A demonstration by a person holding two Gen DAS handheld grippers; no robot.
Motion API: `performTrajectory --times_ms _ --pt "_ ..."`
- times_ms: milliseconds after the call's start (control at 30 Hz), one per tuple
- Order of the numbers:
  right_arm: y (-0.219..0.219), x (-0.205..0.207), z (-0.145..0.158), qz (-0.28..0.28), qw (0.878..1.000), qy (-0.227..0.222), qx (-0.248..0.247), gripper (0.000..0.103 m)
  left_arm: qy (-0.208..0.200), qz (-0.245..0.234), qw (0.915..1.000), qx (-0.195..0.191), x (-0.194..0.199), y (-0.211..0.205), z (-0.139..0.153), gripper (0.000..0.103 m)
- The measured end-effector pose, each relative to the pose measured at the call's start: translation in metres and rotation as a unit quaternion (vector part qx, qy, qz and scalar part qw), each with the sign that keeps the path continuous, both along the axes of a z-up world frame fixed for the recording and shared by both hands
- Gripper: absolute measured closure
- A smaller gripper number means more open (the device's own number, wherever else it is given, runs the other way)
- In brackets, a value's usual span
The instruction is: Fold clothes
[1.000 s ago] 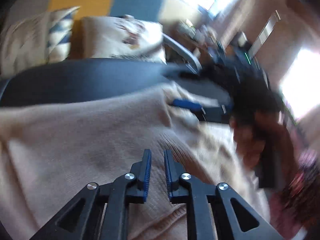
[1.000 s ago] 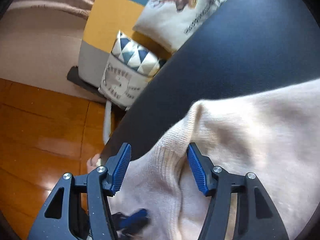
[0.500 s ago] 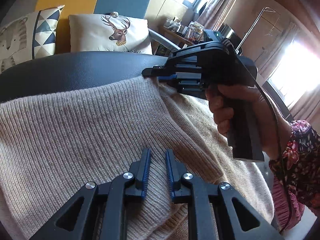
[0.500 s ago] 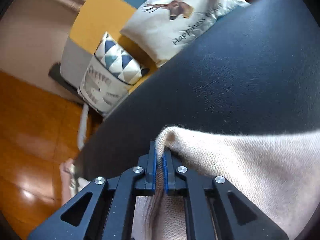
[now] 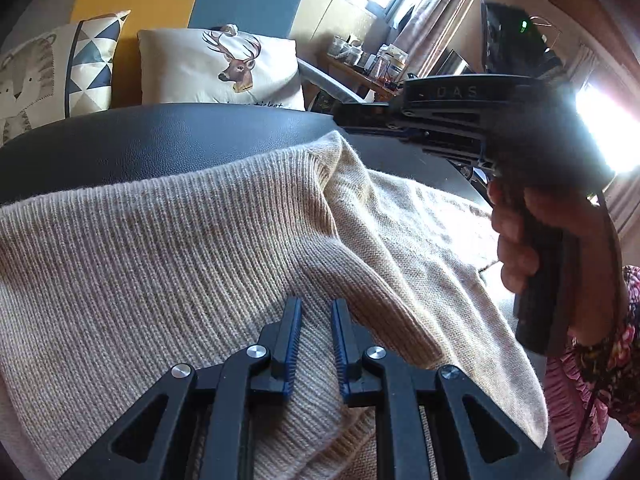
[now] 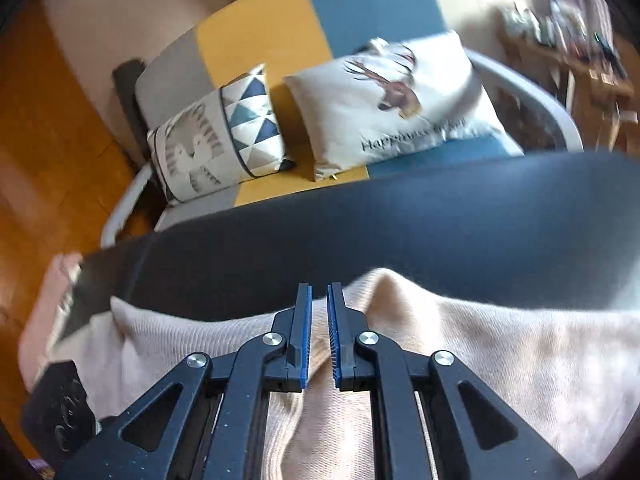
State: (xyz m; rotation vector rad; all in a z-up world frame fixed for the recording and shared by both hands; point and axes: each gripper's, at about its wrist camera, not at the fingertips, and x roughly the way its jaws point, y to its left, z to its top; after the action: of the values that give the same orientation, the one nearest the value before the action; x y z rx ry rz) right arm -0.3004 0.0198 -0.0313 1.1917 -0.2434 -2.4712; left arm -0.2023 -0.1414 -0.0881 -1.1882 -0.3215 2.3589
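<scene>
Sweater [image 5: 200,240] is lying spread across the dark counter [image 5: 160,136], ribbed edge running side to side along the far side. The left gripper [image 5: 316,320] is pinching a ridge of the knit, fingers nearly together with the fabric bunched between them. The right gripper [image 6: 318,304] has just been easing its fingers apart; they're showing a slim gap and, as far as I can tell, nothing is being squeezed in there. The bit that matters: the peaked far corner [image 5: 340,140] is sitting just under the right fingertips, slightly off to their right in the right wrist view. So the right hand is the nearer one, and I'm guessing it's regrabbing there.
</scene>
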Motion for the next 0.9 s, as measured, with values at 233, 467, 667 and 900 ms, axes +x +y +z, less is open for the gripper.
performTrajectory --times_ms 233,467,667,900 --pt "-0.005 -0.025 -0.053 -0.013 0.997 -0.056 0.051 0.102 -0.001 0.0 1.0 0.008 -0.002 -0.001 -0.002 0.088" --pt "0.018 -0.002 -0.039 -0.044 0.999 -0.016 -0.01 0.097 -0.007 0.001 0.9996 0.026 -0.004 -0.005 -0.004 0.088" --pt "-0.019 0.046 -0.034 0.035 0.999 -0.009 -0.008 0.097 -0.007 0.003 0.9996 0.028 -0.004 -0.006 -0.003 0.088" --pt "-0.009 0.05 -0.07 -0.012 1.0 -0.019 0.006 0.102 -0.002 0.012 0.9998 0.013 -0.004 -0.005 0.0 0.088"
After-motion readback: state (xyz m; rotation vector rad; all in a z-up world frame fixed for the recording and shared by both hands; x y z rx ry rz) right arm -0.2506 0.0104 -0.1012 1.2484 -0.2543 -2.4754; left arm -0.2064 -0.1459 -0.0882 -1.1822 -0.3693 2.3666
